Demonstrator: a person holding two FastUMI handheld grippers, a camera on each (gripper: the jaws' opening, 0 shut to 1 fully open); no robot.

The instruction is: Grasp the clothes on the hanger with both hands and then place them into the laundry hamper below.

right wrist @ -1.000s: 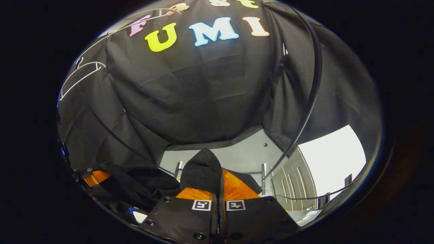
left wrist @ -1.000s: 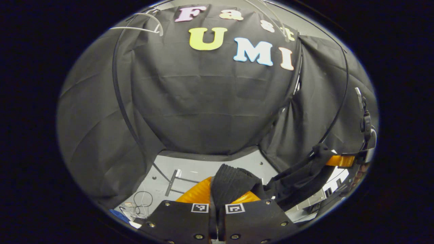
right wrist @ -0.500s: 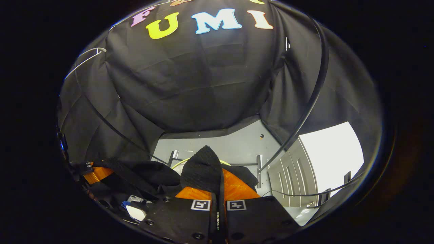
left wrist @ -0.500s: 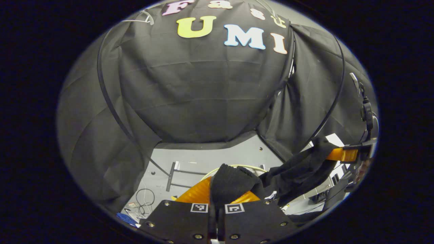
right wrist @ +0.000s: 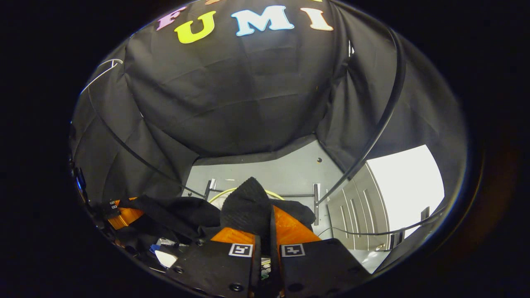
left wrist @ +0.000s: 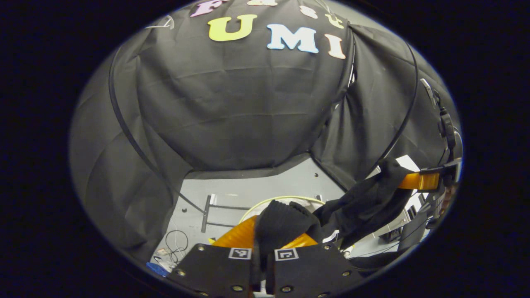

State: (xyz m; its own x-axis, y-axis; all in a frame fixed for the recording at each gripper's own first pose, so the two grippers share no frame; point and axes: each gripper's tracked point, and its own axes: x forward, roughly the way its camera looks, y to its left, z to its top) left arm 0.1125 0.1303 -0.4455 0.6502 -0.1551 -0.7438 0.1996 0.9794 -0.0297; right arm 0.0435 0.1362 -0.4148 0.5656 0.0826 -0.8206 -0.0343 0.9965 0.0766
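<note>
Your left gripper (left wrist: 265, 242), fingers clamped on a bunched fold of the black garment (left wrist: 285, 221), holds the cloth above the pale rim of the laundry hamper (left wrist: 265, 201), which sits on the grey floor (left wrist: 265, 186) near the booth's back wall. The garment sags in a sling from that fold across to your right gripper (left wrist: 418, 181) at the right edge of the left gripper view, where it is pinched tight on the other end. In the right gripper view, its fingers (right wrist: 290, 225) press on a peak of the knit. Lower both ends together and level, keeping the sagging middle over the hamper's opening rather than its rim. Judging by the slack, the belly should land first; release only once cloth rests inside, or an end may drape over the hamper's edge.
</note>
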